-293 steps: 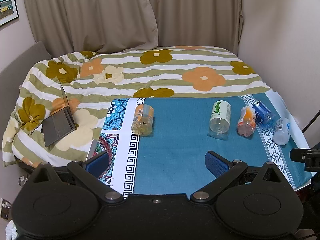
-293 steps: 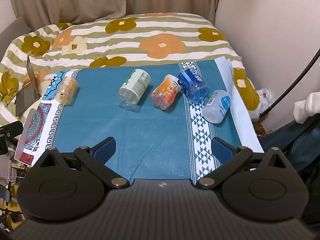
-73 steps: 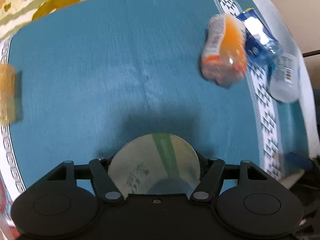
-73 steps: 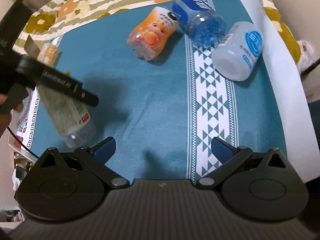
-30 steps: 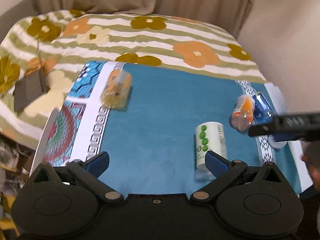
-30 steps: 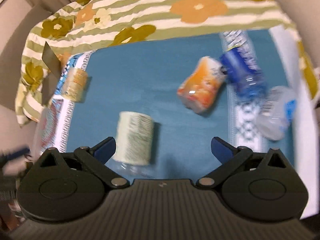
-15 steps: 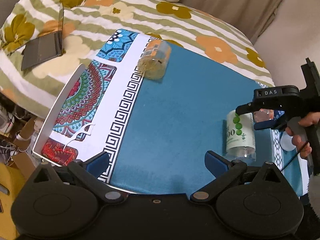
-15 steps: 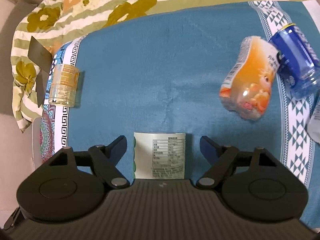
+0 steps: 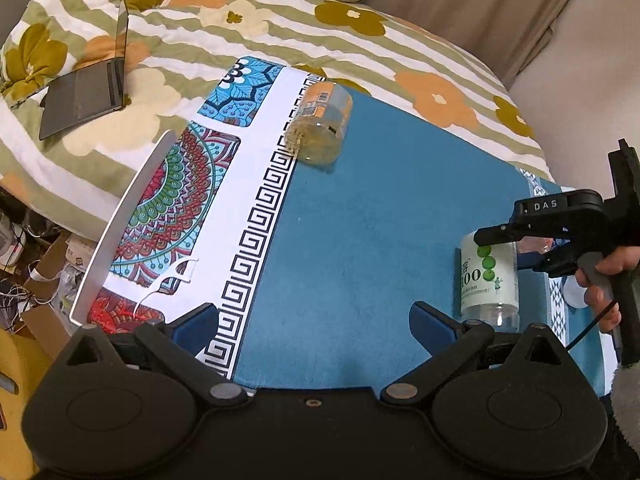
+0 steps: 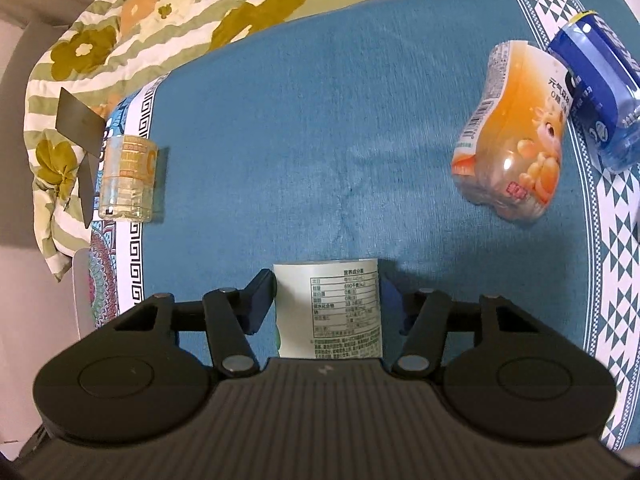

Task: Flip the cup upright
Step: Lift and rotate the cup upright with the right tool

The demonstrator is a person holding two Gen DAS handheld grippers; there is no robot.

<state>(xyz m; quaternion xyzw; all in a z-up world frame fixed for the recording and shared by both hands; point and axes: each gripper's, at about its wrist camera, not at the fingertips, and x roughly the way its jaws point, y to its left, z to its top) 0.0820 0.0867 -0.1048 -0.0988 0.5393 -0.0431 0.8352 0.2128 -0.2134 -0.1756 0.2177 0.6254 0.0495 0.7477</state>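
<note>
Green-dotted white-labelled clear plastic cup [image 10: 328, 308] stood on the near part of the blue cloth-covered counter [image 10: 320, 140]. Yellow-labelled clear jar [image 10: 126, 176] lay on its side at far left; orange-labelled bottle [image 10: 512, 132] and blue-labelled bottle [image 10: 600, 88] lay far right. Contents not discernible. Right claw [image 10: 328, 300] clasped the cup, pads touching both sides. Left claw [image 9: 316, 320] was spread wide, holding nothing.

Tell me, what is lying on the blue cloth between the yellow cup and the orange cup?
Nothing. In the right wrist view, only bare blue cloth stretches from the yellow cup across to the orange cup. The green-label cup sits nearer, between the right gripper's fingers.
</note>
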